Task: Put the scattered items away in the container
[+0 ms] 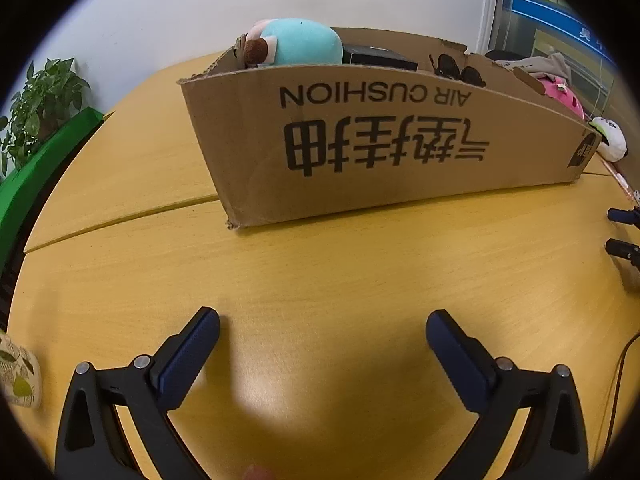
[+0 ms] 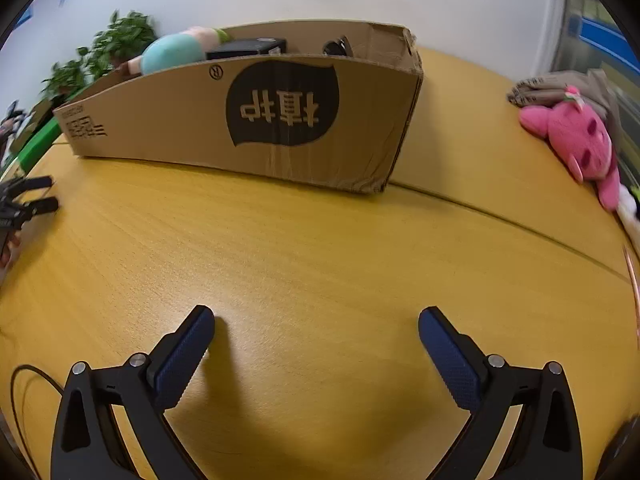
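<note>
A low cardboard box (image 1: 380, 140) printed "AIR CUSHION" stands on the yellow wooden table (image 1: 320, 272). In it lie a light blue plush toy (image 1: 300, 46), a black box (image 1: 380, 58) and dark sunglasses (image 1: 456, 68). The box also shows in the right wrist view (image 2: 260, 120), with the blue plush (image 2: 172, 54) and black box (image 2: 248, 50) inside. My left gripper (image 1: 322, 328) is open and empty above bare table in front of the box. My right gripper (image 2: 316, 324) is open and empty too. A pink plush (image 2: 580, 144) lies on the table right of the box.
A white plush (image 1: 610, 138) and grey cloth (image 2: 560, 84) lie beyond the box's right end. A green board (image 1: 44, 164) and a leafy plant (image 1: 40, 100) stand at the left. A patterned item (image 1: 18, 372) lies at the left edge. A cable (image 2: 28, 376) runs near me.
</note>
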`<state>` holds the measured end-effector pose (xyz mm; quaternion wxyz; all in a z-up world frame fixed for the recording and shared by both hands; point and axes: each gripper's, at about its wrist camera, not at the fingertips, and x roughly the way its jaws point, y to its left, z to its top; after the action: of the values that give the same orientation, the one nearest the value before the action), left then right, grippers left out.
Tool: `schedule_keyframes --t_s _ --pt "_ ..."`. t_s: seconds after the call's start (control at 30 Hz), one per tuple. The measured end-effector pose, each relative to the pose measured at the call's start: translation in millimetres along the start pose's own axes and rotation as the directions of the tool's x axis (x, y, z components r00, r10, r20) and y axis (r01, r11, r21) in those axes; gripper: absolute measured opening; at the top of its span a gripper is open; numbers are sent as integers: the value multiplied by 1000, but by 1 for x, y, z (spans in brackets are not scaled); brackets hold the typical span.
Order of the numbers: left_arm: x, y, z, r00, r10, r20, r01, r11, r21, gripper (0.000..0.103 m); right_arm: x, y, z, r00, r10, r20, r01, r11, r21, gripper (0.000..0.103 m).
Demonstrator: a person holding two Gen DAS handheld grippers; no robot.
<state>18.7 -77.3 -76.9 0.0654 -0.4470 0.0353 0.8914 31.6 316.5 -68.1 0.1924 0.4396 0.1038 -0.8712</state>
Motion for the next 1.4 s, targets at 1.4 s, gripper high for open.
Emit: schedule_keyframes --t_s 1.4 --pt "14 7 16 1000 -15 -10 16 1000 16 103 -4 15 4 985 172 -21 -172 953 -250 103"
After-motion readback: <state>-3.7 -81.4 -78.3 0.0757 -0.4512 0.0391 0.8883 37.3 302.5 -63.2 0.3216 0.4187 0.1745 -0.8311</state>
